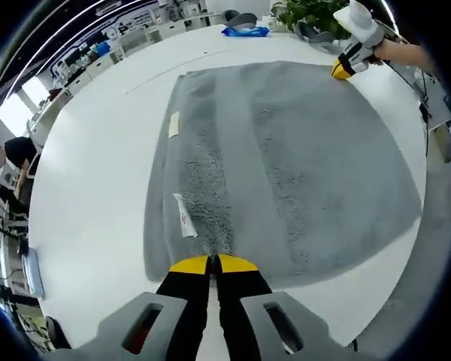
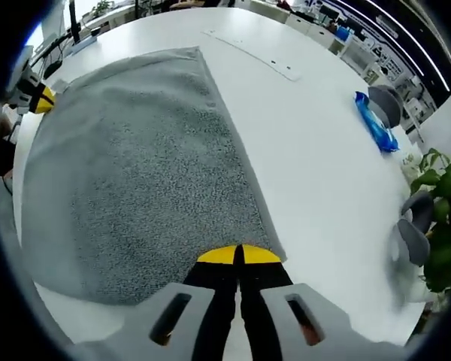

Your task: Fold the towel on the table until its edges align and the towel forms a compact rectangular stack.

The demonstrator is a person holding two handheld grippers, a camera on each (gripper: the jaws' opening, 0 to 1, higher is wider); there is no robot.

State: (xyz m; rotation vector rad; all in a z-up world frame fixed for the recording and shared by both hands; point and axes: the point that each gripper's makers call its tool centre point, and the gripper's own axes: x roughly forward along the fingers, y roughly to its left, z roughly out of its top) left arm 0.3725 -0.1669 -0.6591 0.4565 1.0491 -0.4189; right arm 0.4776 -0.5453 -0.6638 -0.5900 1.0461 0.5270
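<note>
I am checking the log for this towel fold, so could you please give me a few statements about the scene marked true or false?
1. The towel is grey. True.
2. Both grippers have their jaws closed at the towel's edge. True: the left gripper and the right gripper each pinch a corner.
3. The towel is already a compact stack. False: it lies spread wide on the white table.
4. A red object lies on the table. False: it is a blue object.
5. A green plant stands near the table. True.

The towel's (image 1: 286,165) white tags (image 1: 184,216) bear no legible print.
</note>
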